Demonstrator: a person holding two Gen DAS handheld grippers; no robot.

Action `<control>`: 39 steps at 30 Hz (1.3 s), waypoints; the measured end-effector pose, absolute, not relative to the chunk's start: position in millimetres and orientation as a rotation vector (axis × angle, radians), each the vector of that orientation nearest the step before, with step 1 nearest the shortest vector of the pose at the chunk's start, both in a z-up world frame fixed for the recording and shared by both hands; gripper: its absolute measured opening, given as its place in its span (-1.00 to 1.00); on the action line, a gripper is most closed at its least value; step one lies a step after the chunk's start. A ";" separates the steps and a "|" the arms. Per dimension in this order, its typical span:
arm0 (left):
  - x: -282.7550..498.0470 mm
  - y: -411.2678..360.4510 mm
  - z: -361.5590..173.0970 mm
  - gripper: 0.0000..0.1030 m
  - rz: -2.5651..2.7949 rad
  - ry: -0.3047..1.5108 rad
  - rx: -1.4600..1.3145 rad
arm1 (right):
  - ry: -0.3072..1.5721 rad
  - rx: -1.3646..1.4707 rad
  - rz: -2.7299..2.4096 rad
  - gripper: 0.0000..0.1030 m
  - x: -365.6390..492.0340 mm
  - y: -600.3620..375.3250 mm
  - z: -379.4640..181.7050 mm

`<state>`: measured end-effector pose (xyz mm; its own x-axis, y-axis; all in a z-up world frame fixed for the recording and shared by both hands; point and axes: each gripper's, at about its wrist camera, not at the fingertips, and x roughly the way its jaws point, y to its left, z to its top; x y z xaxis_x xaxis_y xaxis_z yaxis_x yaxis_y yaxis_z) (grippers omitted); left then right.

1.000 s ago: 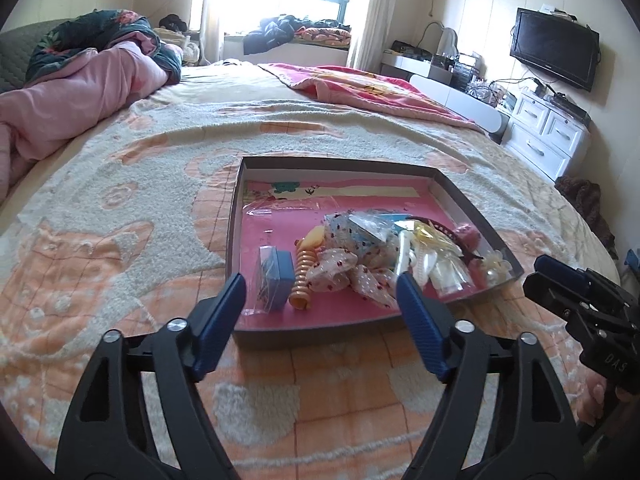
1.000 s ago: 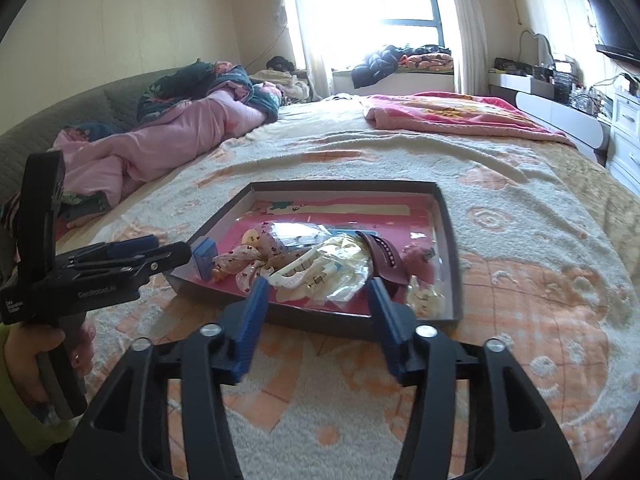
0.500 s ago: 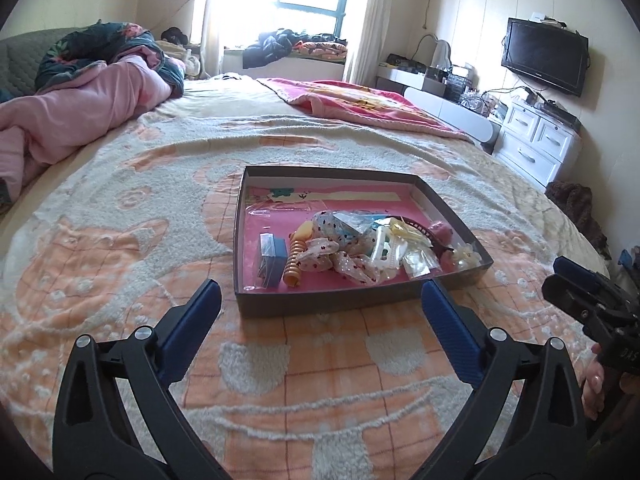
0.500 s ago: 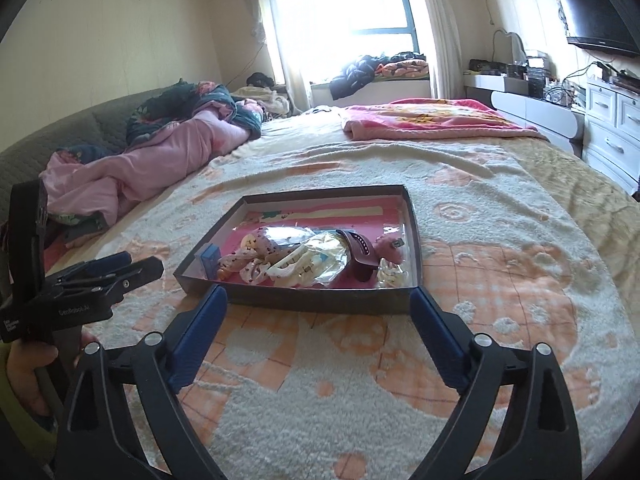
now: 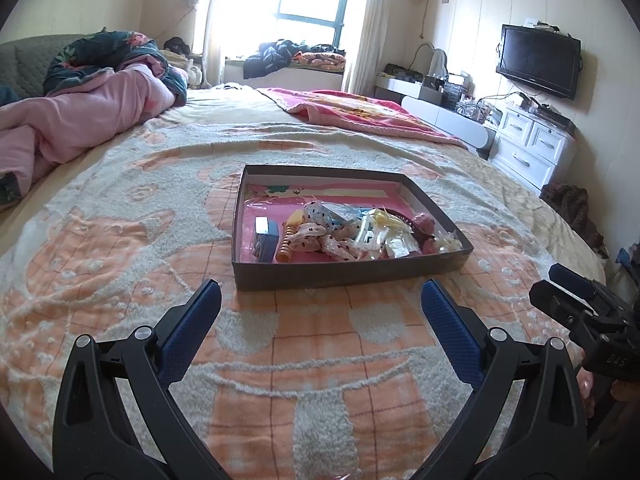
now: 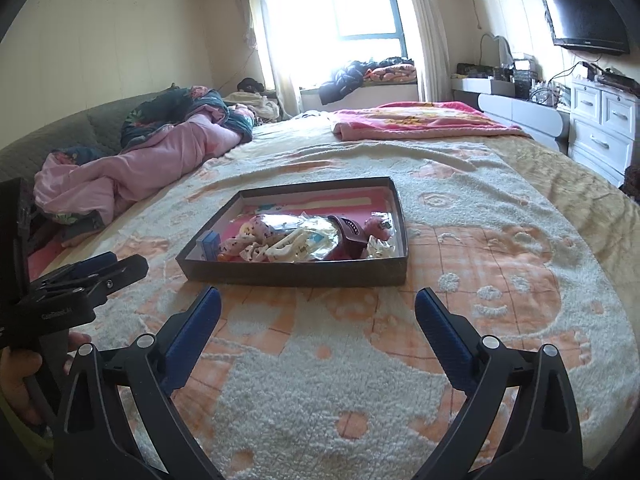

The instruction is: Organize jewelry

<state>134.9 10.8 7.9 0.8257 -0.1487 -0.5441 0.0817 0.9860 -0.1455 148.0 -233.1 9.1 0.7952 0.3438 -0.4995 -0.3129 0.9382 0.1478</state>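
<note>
A shallow dark box (image 5: 344,270) with a pink floor lies on the bed; it also shows in the right wrist view (image 6: 296,274). It holds a heap of hair accessories and jewelry: a spotted bow (image 5: 316,236), an orange spiral clip (image 5: 285,246), a small blue box (image 5: 267,236), clear packets (image 5: 384,234) and a dark red headband (image 6: 352,234). My left gripper (image 5: 320,300) is open and empty, a short way in front of the box. My right gripper (image 6: 318,306) is open and empty, also in front of the box.
The box rests on an orange-and-cream blanket (image 5: 120,240). A pink quilt (image 5: 80,128) is heaped at the left, a pink blanket (image 5: 360,112) at the far end. White drawers (image 5: 532,148) and a wall TV (image 5: 538,60) stand at the right.
Both grippers have pulled back from the box and risen, and their jaws have opened wider. The box and its contents have not moved.
</note>
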 end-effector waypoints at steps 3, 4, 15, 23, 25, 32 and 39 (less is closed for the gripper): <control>128.4 11.4 5.2 0.78 -0.117 0.581 -0.118 | 0.519 0.056 0.344 0.84 139.2 -233.3 6.8; 127.2 11.6 4.1 0.78 -0.113 0.580 -0.117 | 0.513 0.054 0.344 0.85 137.3 -233.3 6.0; 116.0 14.7 -6.8 0.78 -0.047 0.530 -0.113 | 0.370 0.046 0.328 0.88 119.2 -234.8 0.8; 108.9 12.0 -10.7 0.78 -0.051 0.474 -0.081 | 0.367 0.046 0.305 0.88 122.9 -239.3 -8.5; 110.2 10.8 -11.6 0.78 -0.052 0.476 -0.079 | 0.371 0.042 0.301 0.88 123.9 -239.0 -10.6; 111.5 9.0 -14.5 0.78 -0.036 0.483 -0.067 | 0.377 0.045 0.299 0.88 125.3 -239.6 -12.8; 111.8 7.3 -15.6 0.78 -0.042 0.485 -0.064 | 0.383 0.045 0.297 0.88 126.3 -240.0 -13.9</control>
